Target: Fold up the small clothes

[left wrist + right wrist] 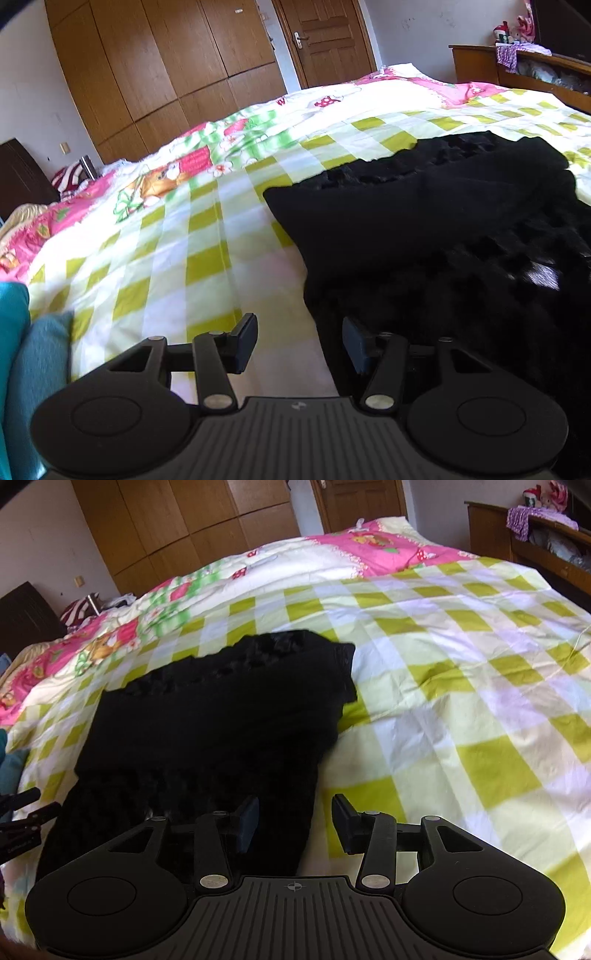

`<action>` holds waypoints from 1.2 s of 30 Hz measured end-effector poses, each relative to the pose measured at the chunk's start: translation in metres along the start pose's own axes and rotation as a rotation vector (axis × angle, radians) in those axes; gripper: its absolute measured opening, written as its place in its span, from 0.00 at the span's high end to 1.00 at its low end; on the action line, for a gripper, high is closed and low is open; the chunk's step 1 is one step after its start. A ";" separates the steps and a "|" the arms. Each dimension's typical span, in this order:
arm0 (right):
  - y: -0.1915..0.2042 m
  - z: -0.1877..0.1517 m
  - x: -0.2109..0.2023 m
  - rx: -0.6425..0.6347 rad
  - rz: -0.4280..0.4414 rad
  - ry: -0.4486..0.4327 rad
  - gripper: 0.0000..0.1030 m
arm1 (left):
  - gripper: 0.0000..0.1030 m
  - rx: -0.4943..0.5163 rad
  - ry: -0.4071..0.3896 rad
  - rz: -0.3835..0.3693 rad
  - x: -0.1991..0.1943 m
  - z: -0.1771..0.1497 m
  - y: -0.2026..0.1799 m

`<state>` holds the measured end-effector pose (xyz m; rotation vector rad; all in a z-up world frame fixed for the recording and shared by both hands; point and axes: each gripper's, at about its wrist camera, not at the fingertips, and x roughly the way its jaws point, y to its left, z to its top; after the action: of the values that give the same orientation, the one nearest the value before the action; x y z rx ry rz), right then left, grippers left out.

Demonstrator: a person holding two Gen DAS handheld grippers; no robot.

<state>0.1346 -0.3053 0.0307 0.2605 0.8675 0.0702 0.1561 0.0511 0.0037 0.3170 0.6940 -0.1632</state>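
On the bed (461,657), spread over the green-and-white checked part of the quilt (192,236), lies your black garment (221,720); its far edge looks ruffled or lacy, its middle is a smooth dark panel, and the near part is too dark to read in detail; it rests flat on the cover, with pink cartoon-printed fabric beyond it toward the far side of the bed.

Your left tool (300,343) sits low over the quilt at the garment's left edge; its jaws stand apart with a clear gap, one finger over the checked cloth, the other over the black fabric; nothing is held between them. Your right tool (295,823) is at the garment's near right corner; its jaws are likewise spread, one finger over the black cloth and the other over the quilt, gripping nothing. From the right wrist view, part of the left tool shows at the far left edge, just beside the garment.

A teal cloth (22,369) lies at the left margin near your left tool; past the bed stand a wooden wardrobe (155,62) and a wooden door (325,40); to the right a wooden shelf unit (546,546) holds bundled items in its open compartment, with purple cloth draped on top; what the bundles are cannot be told.
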 end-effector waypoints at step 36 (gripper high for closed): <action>0.084 -0.148 -0.085 -0.452 -0.164 0.263 0.89 | 0.37 -0.124 0.102 -0.132 -0.103 -0.107 -0.007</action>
<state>-0.0289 -0.2093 0.0242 -0.2488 1.1041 0.1467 0.0119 0.0849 -0.0087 0.1612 0.8227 -0.2298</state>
